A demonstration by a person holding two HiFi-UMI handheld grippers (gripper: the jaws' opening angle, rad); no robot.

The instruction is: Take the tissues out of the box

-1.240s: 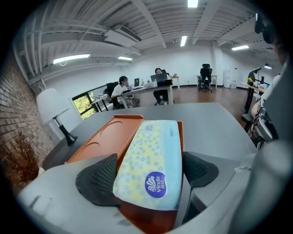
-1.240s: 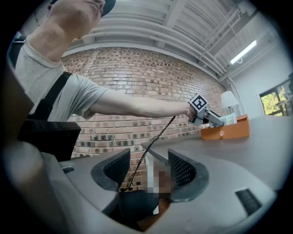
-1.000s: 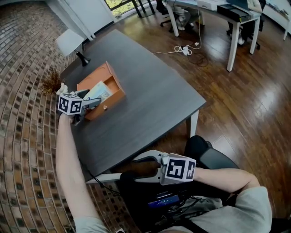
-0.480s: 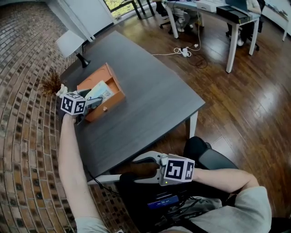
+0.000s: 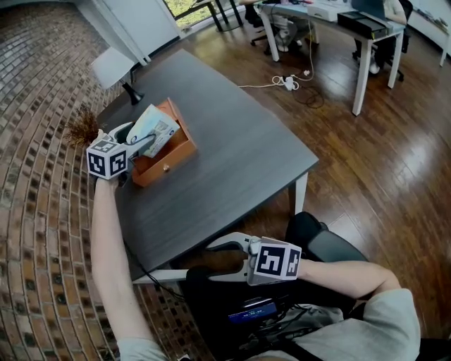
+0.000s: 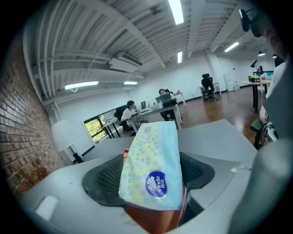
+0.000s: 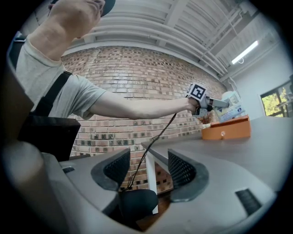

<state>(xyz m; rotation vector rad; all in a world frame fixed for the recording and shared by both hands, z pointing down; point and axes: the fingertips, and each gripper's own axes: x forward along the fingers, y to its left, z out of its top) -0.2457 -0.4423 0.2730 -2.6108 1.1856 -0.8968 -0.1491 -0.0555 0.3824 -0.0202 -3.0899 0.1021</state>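
Observation:
A pale blue and yellow tissue pack (image 5: 155,127) is clamped in my left gripper (image 5: 144,141), whose jaws are still closing on it. The pack is tilted up, with most of it above the orange wooden box (image 5: 174,150) at the table's far left. In the left gripper view the tissue pack (image 6: 153,169) fills the space between both pads, with the box (image 6: 151,220) just under it. My right gripper (image 5: 222,261) hangs open and empty below the table's near edge, over the person's lap. From the right gripper view the box (image 7: 226,129) is seen far off.
The dark table (image 5: 232,162) carries a white lamp (image 5: 113,67) at its far corner and a dried plant (image 5: 81,130) beside the box. A brick wall runs along the left. On the wooden floor lie a cable and a power strip (image 5: 289,79), near white desks (image 5: 338,21).
The tissue pack lay flat in the box; now it is raised and tilted up out of it in my left gripper. The right gripper has stayed put.

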